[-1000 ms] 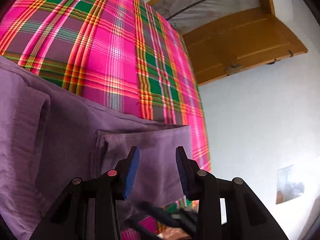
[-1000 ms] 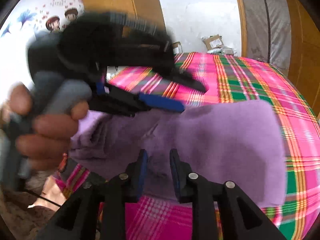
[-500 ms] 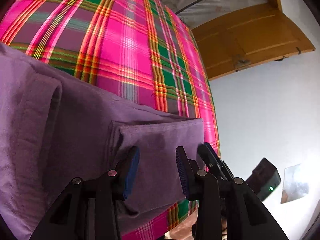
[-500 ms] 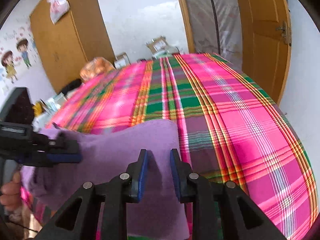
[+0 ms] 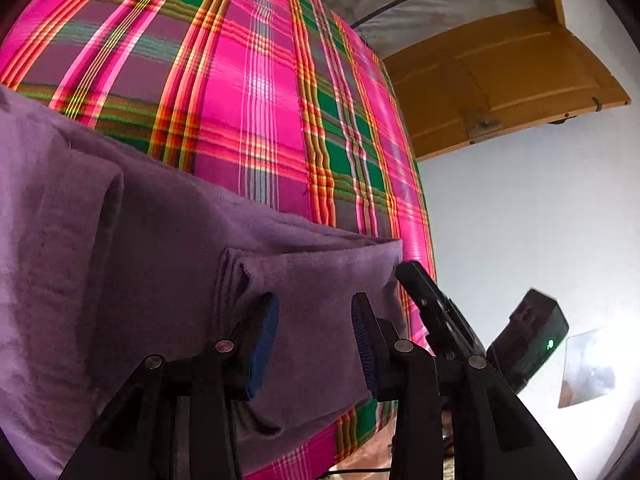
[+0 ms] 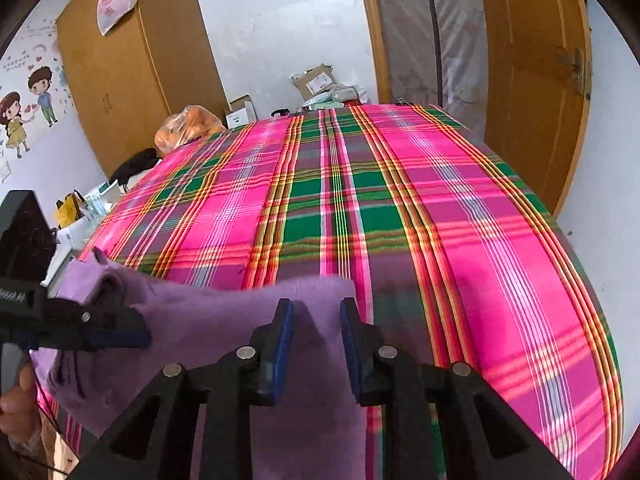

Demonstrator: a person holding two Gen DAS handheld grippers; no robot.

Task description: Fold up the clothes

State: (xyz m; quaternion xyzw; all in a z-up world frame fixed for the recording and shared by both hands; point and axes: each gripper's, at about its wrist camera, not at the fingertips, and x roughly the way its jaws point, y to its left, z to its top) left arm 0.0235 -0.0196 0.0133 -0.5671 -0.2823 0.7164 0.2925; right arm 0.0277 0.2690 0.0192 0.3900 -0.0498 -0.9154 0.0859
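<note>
A purple garment [image 5: 152, 264] lies partly folded along the near edge of a bed with a pink and green plaid cover [image 5: 256, 92]. My left gripper [image 5: 314, 314] hovers open just above a folded flap of the garment, and nothing sits between its pads. In the right wrist view the garment [image 6: 208, 320] ends in a corner under my right gripper [image 6: 315, 320], whose jaws stand a little apart over the cloth without pinching it. The left gripper [image 6: 108, 334] shows there at the left, low over the bunched end of the garment. The right gripper [image 5: 436, 316] shows beside the garment's corner.
A wooden door [image 6: 532, 80] and a plastic-covered doorway [image 6: 416, 32] stand beyond the bed's right side. Boxes [image 6: 320, 80], an orange bag [image 6: 188, 128] and a wardrobe [image 6: 128, 72] lie past the far end. A hand [image 6: 16, 400] shows at the lower left. The plaid cover [image 6: 400, 208] stretches ahead.
My right gripper has swept to the right along the garment, from its middle to its right corner, and has turned toward the door. The left gripper has stayed over the folded flap.
</note>
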